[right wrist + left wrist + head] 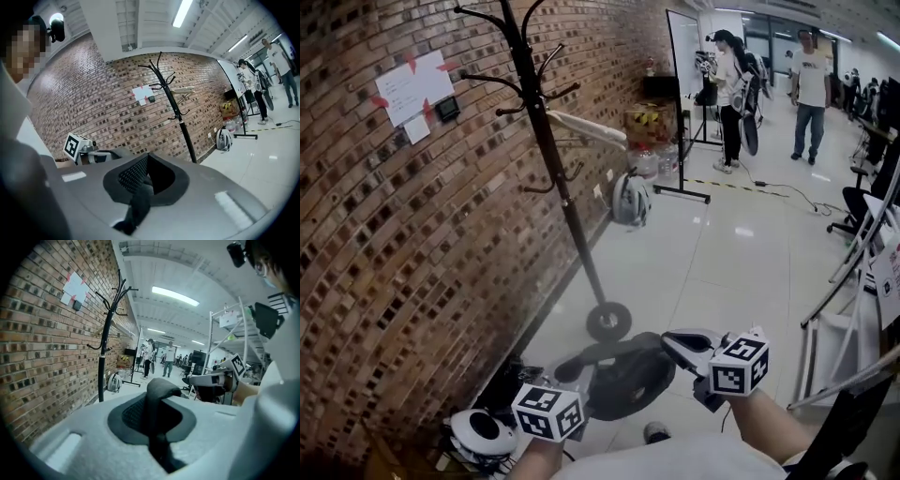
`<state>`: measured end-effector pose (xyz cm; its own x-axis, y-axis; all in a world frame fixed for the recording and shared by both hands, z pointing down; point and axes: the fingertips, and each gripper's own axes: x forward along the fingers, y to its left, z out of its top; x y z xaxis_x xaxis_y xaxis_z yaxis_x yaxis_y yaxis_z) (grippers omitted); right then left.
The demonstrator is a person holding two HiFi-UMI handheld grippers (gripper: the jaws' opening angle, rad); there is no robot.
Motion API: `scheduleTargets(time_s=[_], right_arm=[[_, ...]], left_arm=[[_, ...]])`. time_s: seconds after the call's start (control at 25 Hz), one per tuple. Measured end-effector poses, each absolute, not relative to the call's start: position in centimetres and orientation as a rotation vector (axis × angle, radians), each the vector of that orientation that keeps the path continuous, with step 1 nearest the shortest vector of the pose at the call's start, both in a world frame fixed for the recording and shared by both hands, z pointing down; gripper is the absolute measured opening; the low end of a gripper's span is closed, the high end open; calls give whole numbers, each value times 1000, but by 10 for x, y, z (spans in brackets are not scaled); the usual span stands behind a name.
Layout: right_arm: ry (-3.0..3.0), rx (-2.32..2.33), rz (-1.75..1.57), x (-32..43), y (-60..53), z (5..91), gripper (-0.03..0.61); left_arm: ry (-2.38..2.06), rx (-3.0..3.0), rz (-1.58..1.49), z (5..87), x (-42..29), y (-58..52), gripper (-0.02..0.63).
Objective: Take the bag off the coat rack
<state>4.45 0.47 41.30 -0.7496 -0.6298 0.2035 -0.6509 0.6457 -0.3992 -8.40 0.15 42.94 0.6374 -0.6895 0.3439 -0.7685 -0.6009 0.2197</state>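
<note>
The black coat rack [546, 141] stands by the brick wall with bare hooks; it also shows as coat rack [105, 348] and coat rack [178, 117]. The grey bag [623, 377] hangs low between my two grippers, away from the rack's base [608, 322]. In both gripper views the bag's shell [93, 441] fills the bottom, with a black mesh recess and a dark strap [159, 399]. That strap runs down into my left gripper [161, 467], which is shut on it. The strap [138, 199] likewise runs into my right gripper [131, 228]. In the head view the left gripper [565, 386] and right gripper [682, 345] flank the bag.
A white helmet-like bag [630, 199] leans on the wall behind the rack. A whiteboard stand [682, 103] and two people [731, 94] are farther back. A metal shelf frame [853, 309] stands at the right, and a white object [483, 431] lies at bottom left.
</note>
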Motion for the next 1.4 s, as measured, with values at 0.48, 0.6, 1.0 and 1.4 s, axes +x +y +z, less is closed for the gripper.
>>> scheduleTargets(time_s=[0.48,0.6,1.0,1.4], right_arm=[[-2856,1070,730,-15,169,391,0],[-2872,1043,722,-29,195,399,0],[-2874,987,660,-59,235,397,0],[-2850,993,652,-58,243,397,0]], left_arm=[[-1275,2555,394,393,-138,156,21],[-1277,2540,429,408,-151,185,21],[-1273,2498,378,415,-180,230,21],[-1288,2537,353,406,-180,234,21]])
